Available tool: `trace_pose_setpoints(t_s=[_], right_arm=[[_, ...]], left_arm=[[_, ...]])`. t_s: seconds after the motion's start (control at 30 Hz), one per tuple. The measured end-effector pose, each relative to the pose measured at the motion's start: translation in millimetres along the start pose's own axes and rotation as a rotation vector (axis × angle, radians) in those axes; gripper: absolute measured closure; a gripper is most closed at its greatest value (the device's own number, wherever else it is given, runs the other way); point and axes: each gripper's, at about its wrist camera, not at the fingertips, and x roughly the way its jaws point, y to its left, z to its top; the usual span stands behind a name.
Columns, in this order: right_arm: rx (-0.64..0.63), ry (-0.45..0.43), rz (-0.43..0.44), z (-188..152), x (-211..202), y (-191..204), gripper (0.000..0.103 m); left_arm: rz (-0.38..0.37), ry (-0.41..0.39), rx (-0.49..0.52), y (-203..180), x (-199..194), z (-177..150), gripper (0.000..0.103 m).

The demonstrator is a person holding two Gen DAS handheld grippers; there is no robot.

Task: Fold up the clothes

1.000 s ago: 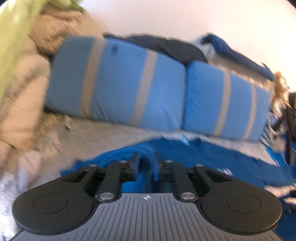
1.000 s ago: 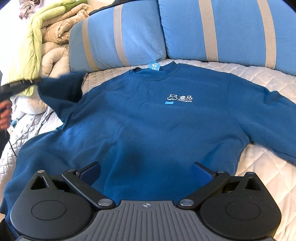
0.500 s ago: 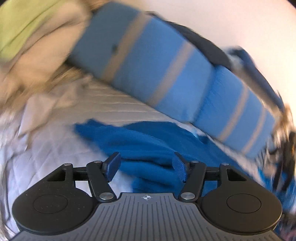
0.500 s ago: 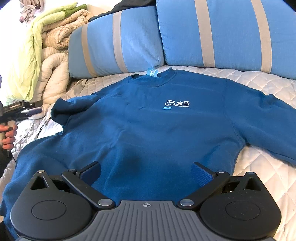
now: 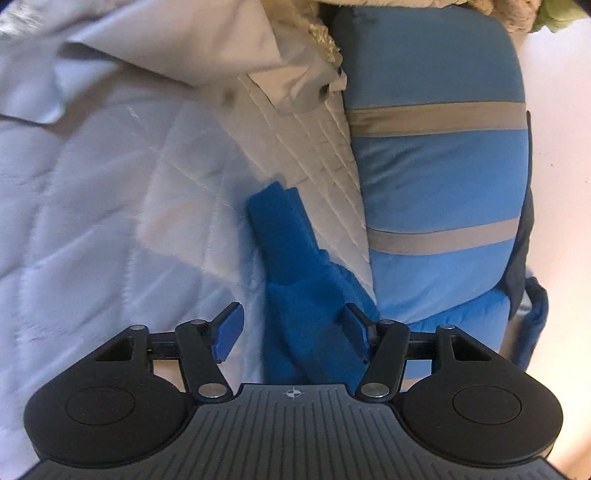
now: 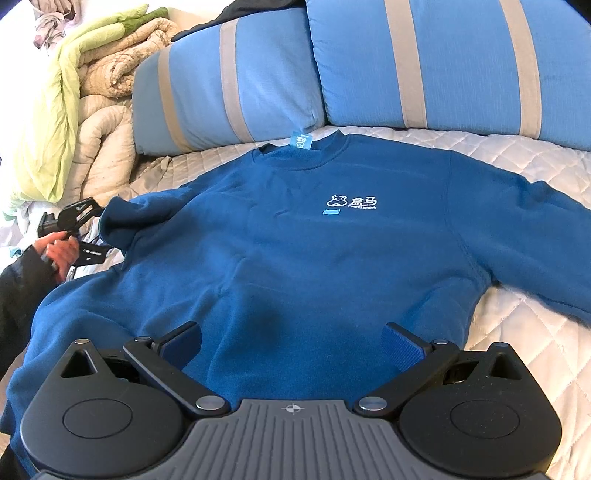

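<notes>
A dark blue sweatshirt with a small white chest logo lies front up on the quilted bed, collar toward the pillows. Its left sleeve is bunched near the pillow, with the cuff pointing away. My left gripper is open over that sleeve; the cloth lies between the pads, touching the right one. The left gripper also shows in the right wrist view, at the sweatshirt's left shoulder, held by a hand. My right gripper is open and empty above the sweatshirt's lower body.
Two blue pillows with beige stripes stand along the back. A pile of beige and green duvets sits at the left. The white quilted bedspread shows to the right of the sweatshirt. A dark garment lies behind the pillows.
My left gripper has let go of the sleeve, opened, and turned to look down on it. The sleeve dropped onto the bed. The right gripper has hardly moved.
</notes>
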Motion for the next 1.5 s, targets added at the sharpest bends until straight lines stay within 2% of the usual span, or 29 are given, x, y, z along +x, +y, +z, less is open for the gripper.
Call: trace_pose_setpoints(t_s=[0.07,0.1,0.17,0.33,0.4,0.47,0.63,0.8,0.9,1.03,1.13,1.2,1.27,1.33,1.4,1.5], right_arm=[[0.006,0.002,0.004,0.1,0.5,-1.3,0.0],[0.009,0.003,0.006,0.1,0.7,-2.0,0.0],[0.011,0.004,0.005,0.0,1.1,-2.1,0.0],[0.009,0.007,0.004,-0.4,1.1,-1.3,0.0],[0.01,0.009,0.007,-0.1,1.5,-1.4,0.0],[0.011,0.011,0.009,0.3,1.8,-2.3,0.0],[0.012,0.008,0.013,0.3,1.1,-3.9,0.0],[0.004,0.005,0.012,-1.0,-0.1,-3.3,0.0],[0.001,0.002,0.012,-1.2,-0.6,-3.1,0.0],[0.001,0.007,0.013,-0.8,-0.2,-3.7,0.0],[-0.005,0.009,0.005,-0.4,-0.4,-2.3,0.0],[-0.009,0.009,-0.002,-0.4,-1.0,-0.2,0.0],[-0.012,0.01,-0.006,-0.1,-1.5,0.7,0.0],[-0.014,0.012,-0.012,0.3,-1.4,2.0,0.0],[-0.021,0.014,-0.017,0.1,-0.7,3.1,0.0],[-0.025,0.021,-0.018,0.4,0.7,3.6,0.0]], left_arm=[[0.013,0.017,-0.032,-2.8,7.4,1.4,0.076],[0.037,0.022,-0.032,-5.1,9.6,2.3,0.081],[0.115,0.007,0.048,-18.3,8.7,2.2,0.088],[0.313,-0.097,0.505,-86.7,-10.5,-18.5,0.093],[0.409,-0.165,0.735,-115.1,-22.3,-35.8,0.093],[0.48,-0.242,0.896,-132.3,-38.1,-51.4,0.095],[0.561,-0.454,1.081,-155.5,-87.5,-67.7,0.095],[0.651,-0.654,1.113,-142.5,-149.6,-69.2,0.095],[0.755,-0.753,1.08,-110.8,-184.7,-65.8,0.095],[0.919,-0.761,1.038,-53.2,-205.3,-56.9,0.095],[0.987,-0.664,0.95,-5.8,-207.6,-50.8,0.09],[1.005,-0.603,0.905,14.3,-204.6,-50.3,0.083],[1.017,-0.602,0.867,22.6,-211.3,-55.9,0.076],[1.015,-0.619,0.831,22.6,-218.6,-63.5,0.075],[0.961,-0.652,0.827,8.4,-221.8,-71.3,0.073],[0.814,-0.668,0.878,-24.6,-214.6,-78.1,0.053]])
